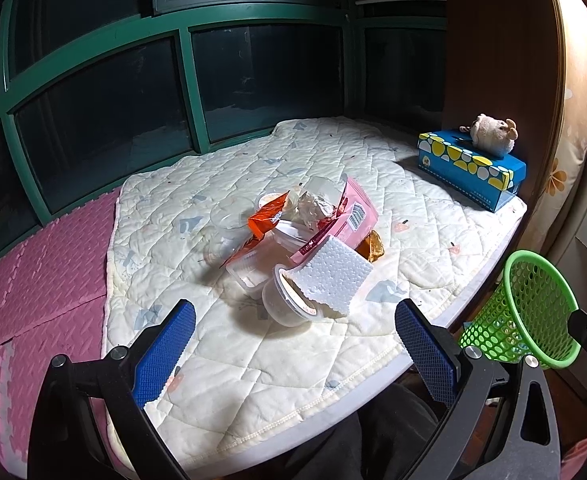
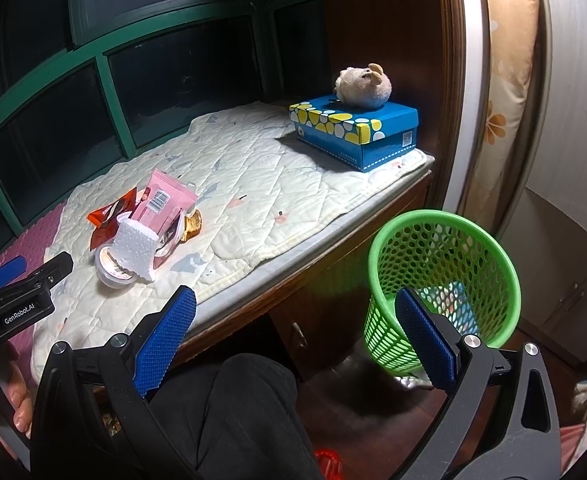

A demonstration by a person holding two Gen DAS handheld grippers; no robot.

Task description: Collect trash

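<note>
Your left gripper (image 1: 295, 334) and right gripper (image 2: 295, 334) match: black frames, silver screws, blue textured pads (image 1: 165, 354). "GenRobot.AI" marks the left. You wear dark trousers (image 2: 229, 412).

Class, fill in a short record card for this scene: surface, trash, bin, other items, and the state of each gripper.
surface: white quilt over a pink mat
trash: one pile with a pink wrapper, orange wrapper, white foam piece and plastic cup
bin: green basket on the floor, beside the quilt's edge
other items: plush toy on a blue box
left gripper: open, empty, facing the pile
right gripper: open, empty
</note>
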